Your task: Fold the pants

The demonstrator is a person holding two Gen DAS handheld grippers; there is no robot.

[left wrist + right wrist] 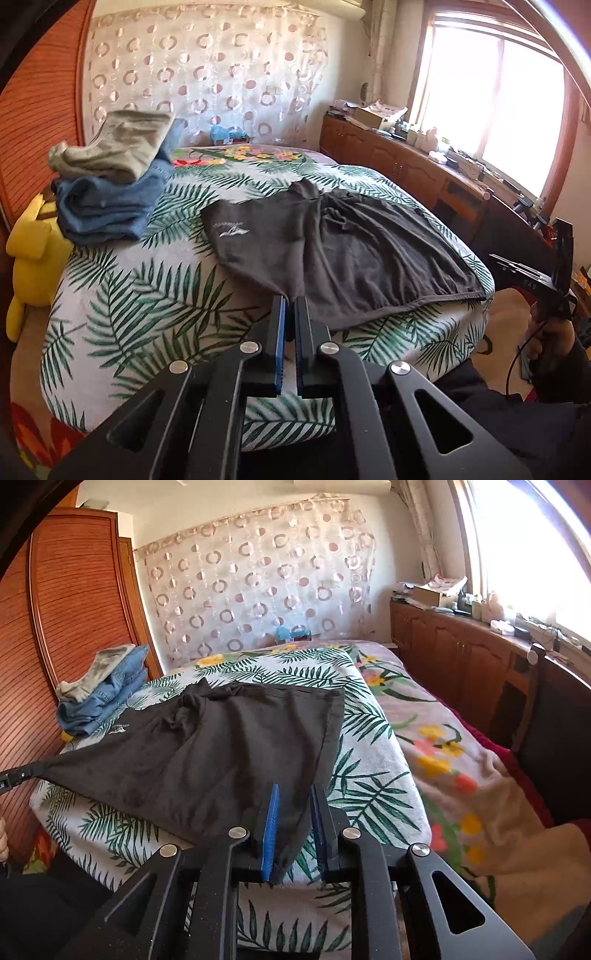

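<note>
A pair of dark grey shorts [332, 236] is being held spread over the palm-leaf bedspread [147, 295] near the foot of the bed. In the left wrist view, the left tool [290, 300] is seen pressed together on one corner of the shorts, and a small white logo [231, 229] with a line of lettering too small to read is being shown on the nearer leg. The right tool [294, 794] is being shown in the right wrist view with its blue pads slightly spread; a corner of the fabric is lying between them against the left pad, with a gap to the right pad. Only this view is showing the floral blanket [461, 768] beside the bedspread. A stack of folded jeans [107, 206] topped by a grey-green garment [118, 144] is being shown in both views by the wooden wardrobe [77, 602]; the yellow plush toy [29, 251] is being shown in the left view alone.
</note>
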